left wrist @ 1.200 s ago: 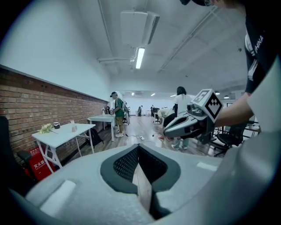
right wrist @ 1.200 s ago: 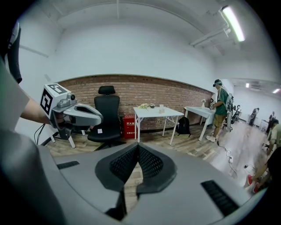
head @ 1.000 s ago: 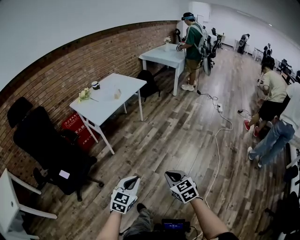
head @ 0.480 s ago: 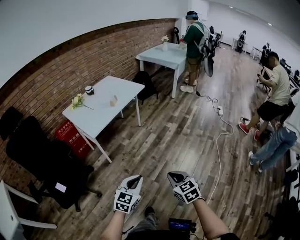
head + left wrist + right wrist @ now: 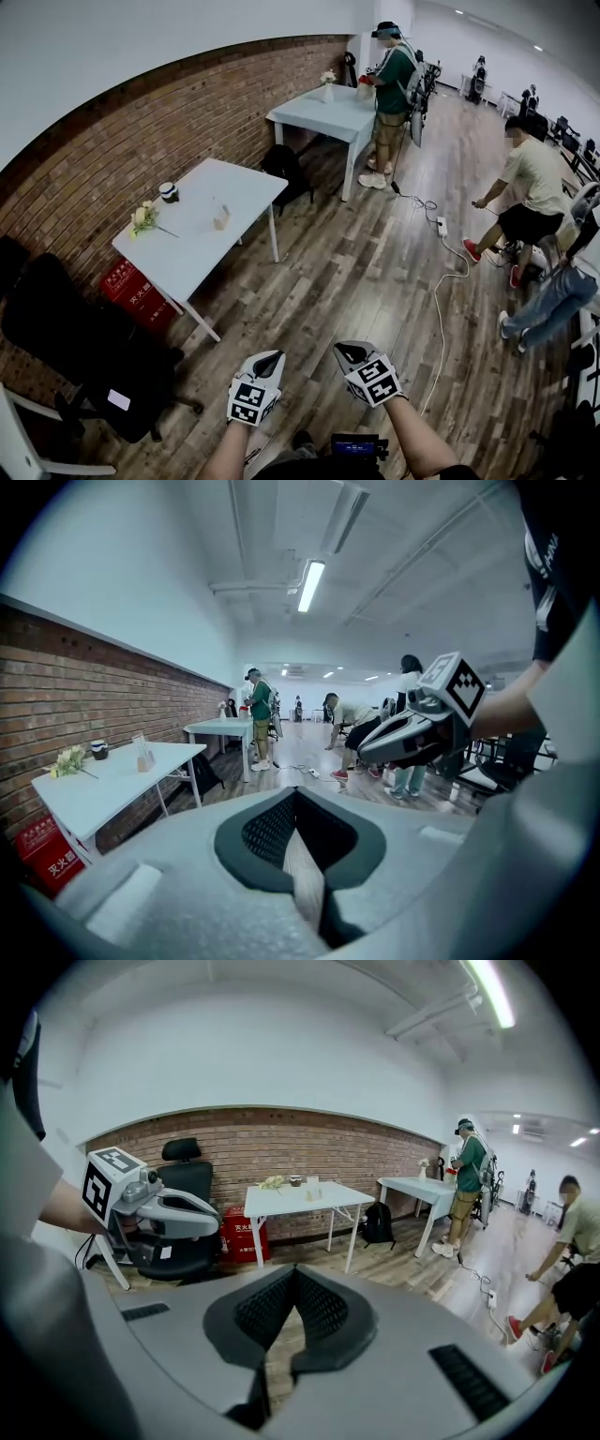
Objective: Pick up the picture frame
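The picture frame [image 5: 221, 217] is a small upright thing on the white table [image 5: 246, 187] by the brick wall, far ahead and to the left of both grippers. It also shows small in the left gripper view, picture frame [image 5: 143, 754], and in the right gripper view, picture frame [image 5: 312, 1188]. My left gripper [image 5: 272, 357] and right gripper [image 5: 343, 352] are held side by side over the wooden floor, low in the head view. Both are shut with nothing between the jaws, as the left gripper [image 5: 296, 801] and right gripper [image 5: 293, 1282] each show in their own views.
On the table also lie a flower bunch [image 5: 143, 217] and a dark cup [image 5: 168, 191]. A black office chair [image 5: 89, 342] and red boxes [image 5: 134, 292] stand at left. A second table [image 5: 323, 111] with a person [image 5: 392, 80] is farther back. A white cable [image 5: 439, 300] and more people [image 5: 527, 187] are at right.
The whole view has advanced across the floor: the chair and white table have slid towards the left and lower edge. Both grippers keep their place in the view, still shut. People at right have shifted.
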